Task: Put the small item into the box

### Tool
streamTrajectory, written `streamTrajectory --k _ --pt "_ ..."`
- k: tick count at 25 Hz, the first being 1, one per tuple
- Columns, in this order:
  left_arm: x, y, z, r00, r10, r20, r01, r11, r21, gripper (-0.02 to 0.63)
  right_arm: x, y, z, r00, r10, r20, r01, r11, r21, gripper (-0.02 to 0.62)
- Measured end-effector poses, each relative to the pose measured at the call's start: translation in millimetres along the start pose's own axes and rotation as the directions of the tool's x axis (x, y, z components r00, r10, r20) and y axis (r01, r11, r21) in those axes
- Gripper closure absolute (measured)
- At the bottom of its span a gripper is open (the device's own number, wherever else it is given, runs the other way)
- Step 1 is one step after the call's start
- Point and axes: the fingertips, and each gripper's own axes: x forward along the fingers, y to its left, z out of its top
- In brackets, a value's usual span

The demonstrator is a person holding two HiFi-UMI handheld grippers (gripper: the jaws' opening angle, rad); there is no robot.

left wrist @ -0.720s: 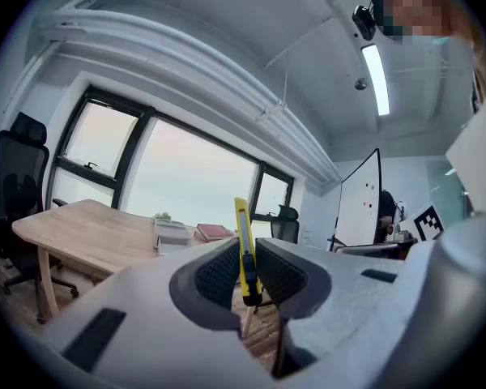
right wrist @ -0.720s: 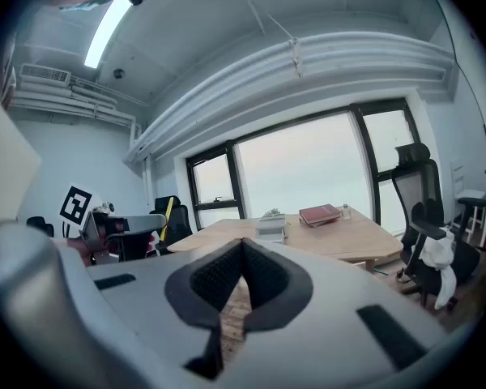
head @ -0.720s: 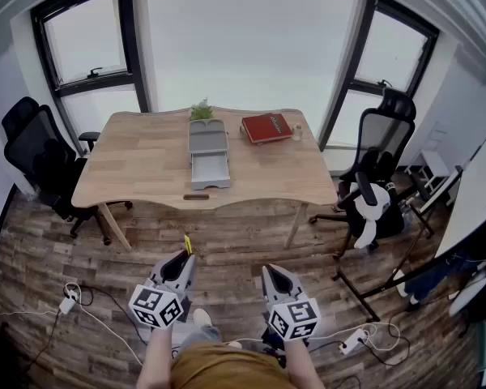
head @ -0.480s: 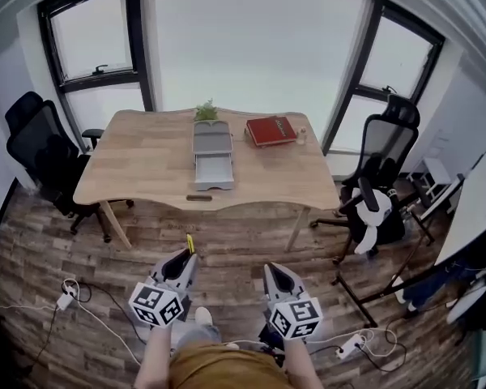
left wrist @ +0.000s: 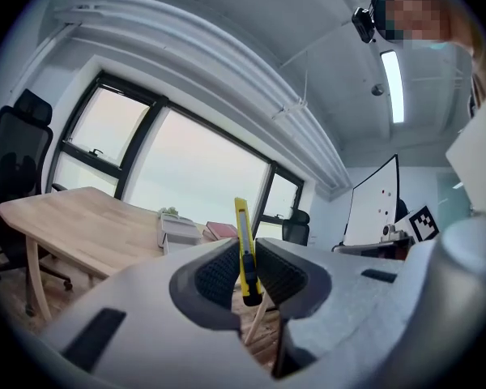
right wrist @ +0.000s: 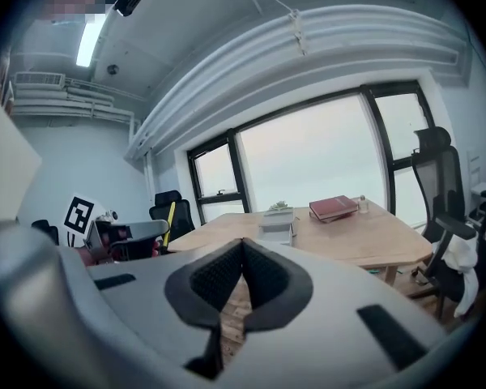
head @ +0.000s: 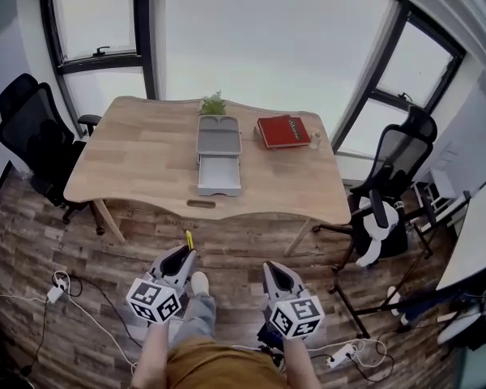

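Note:
My left gripper (head: 184, 254) (left wrist: 245, 266) is shut on a yellow utility knife (left wrist: 242, 237) (head: 189, 241), which sticks up between its pads. My right gripper (head: 273, 269) (right wrist: 242, 248) is shut with nothing in it. Both are held low over the wooden floor, well short of the table. The grey box (head: 219, 173) (left wrist: 176, 232) (right wrist: 277, 225) is a small drawer unit in the middle of the wooden table (head: 130, 168), its lower drawer pulled out toward me.
A red book (head: 283, 130) and a small bottle (head: 315, 138) lie right of the box, a small plant (head: 214, 104) behind it. A dark flat item (head: 199, 204) rests at the table's front edge. Black office chairs (head: 24, 144) (head: 393, 185) stand on both sides. Cables (head: 57, 286) trail on the floor.
The table has come closer and sits lower in the head view. Both grippers keep their places and the left still holds the knife.

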Motion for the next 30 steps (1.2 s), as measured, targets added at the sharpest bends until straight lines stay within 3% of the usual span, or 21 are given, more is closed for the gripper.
streamTrajectory --k 3,15,21,30 --pt "45.5 41.1 -1.7 1.0 0.011 -0.02 -0.011 1.0 -0.015 0.543 51.4 -24.0 5.8 1.0 -0.009 -0.014 0.009 1.0 0.006 0.591" --pt "224.6 191.6 53.0 0.994 -0.019 -0.112 0.018 1.0 -0.014 0.543 273.3 -97.0 65.5 0.998 -0.012 -0.06 0.013 1.0 0.018 0.591" --pt "271.1 226.0 58.2 0.991 -0.05 -0.128 0.045 0.998 -0.04 0.543 308.7 -122.6 73.8 0.995 -0.072 -0.071 0.074 0.997 0.035 0.591" --pt "304.2 225.4 67.4 0.99 -0.099 -0.099 0.094 0.994 -0.048 0.543 313.5 -149.0 92.9 0.987 -0.154 -0.042 0.156 0.987 0.043 0.591"
